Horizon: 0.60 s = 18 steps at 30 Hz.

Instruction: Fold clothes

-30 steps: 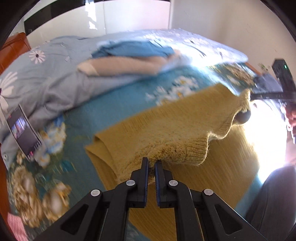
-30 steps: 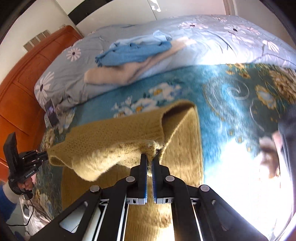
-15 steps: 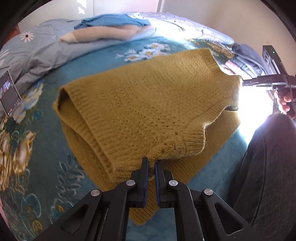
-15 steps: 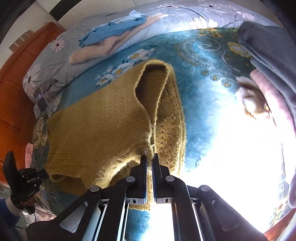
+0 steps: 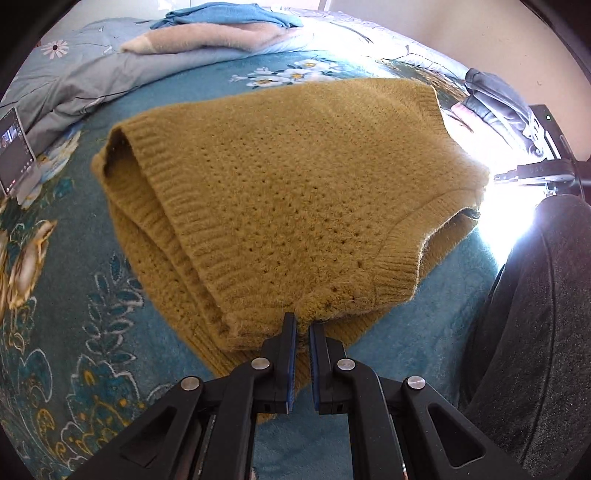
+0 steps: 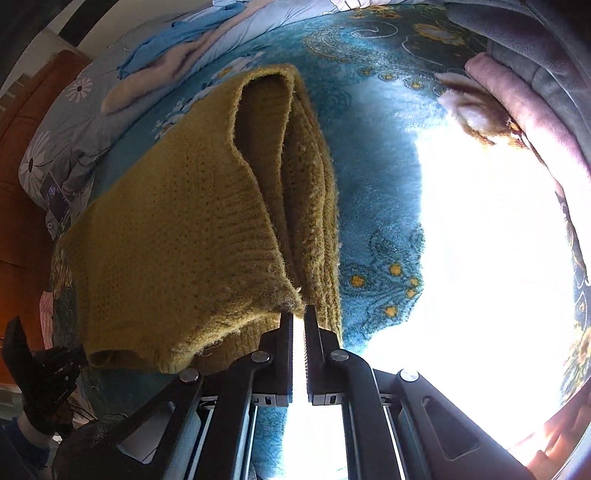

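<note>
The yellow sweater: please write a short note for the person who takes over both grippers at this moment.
Left gripper: shut on a corner of the yellow sweater.
Right gripper: shut on the other corner of the same edge.
Sweater lies on the teal blanket; the held edge is folded over the lower layer, not yet released.
Done: first fold brought over.
Left: lay the edge down, open both jaws, smooth, probably fold again. Other clothes wait at the far side.
</note>
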Tool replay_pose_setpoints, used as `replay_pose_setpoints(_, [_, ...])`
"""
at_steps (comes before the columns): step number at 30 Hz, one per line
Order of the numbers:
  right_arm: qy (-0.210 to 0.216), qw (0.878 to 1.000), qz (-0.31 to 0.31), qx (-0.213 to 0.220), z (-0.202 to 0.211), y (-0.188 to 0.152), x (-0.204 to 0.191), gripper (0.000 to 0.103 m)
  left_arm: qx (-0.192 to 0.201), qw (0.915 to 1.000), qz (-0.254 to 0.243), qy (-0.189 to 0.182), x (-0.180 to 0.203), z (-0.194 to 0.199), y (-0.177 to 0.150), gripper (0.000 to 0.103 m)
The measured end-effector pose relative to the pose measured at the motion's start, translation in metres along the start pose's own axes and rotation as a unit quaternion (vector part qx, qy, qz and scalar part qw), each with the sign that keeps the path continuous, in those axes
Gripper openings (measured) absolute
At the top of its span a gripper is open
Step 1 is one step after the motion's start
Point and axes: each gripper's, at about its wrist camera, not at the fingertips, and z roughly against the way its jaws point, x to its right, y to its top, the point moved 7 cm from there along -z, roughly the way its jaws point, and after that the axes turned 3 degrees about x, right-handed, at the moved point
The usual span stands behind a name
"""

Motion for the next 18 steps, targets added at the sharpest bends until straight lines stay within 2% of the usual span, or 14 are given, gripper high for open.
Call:
replay_pose_setpoints(5, [0.001,1.0,-0.01,0.007,0.013,0.002,0.0,0.005,0.01,0.9986,0.043,-0.03,-0.009,0.014,0.009,0.012])
replay_pose_setpoints(7, [0.005,1.0,-0.01,0.009,0.021,0.004,-0.002,0.007,0.012,0.9966,0.068,-0.046,-0.015,0.021,0.009,0.017])
replay_pose_setpoints(9, [0.019,1.0,-0.019,0.012,0.027,0.006,-0.005,0.018,0.012,0.9933,0.098,-0.06,-0.022,0.027,0.007,0.021])
replay_pose_setpoints(10, [0.033,0.999,-0.028,0.012,0.029,0.007,-0.007,0.032,0.011,0.9909,0.117,-0.067,-0.026,0.029,0.005,0.027])
replay_pose_setpoints(11, [0.048,0.998,-0.039,0.01,0.029,0.007,-0.01,0.044,0.008,0.9874,0.139,-0.075,-0.031,0.03,0.002,0.031])
replay_pose_setpoints(13, [0.08,0.995,-0.062,-0.003,0.026,0.008,-0.015,0.05,0.001,0.9766,0.192,-0.097,-0.043,0.03,-0.005,0.035])
replay_pose_setpoints(15, [0.089,0.993,-0.073,-0.017,0.019,0.008,-0.018,0.051,0.001,0.9636,0.239,-0.12,-0.053,0.032,-0.012,0.035])
replay_pose_setpoints(18, [0.087,0.991,-0.09,-0.043,0.006,0.009,-0.02,0.051,0.004,0.9466,0.285,-0.152,-0.058,0.028,-0.011,0.037])
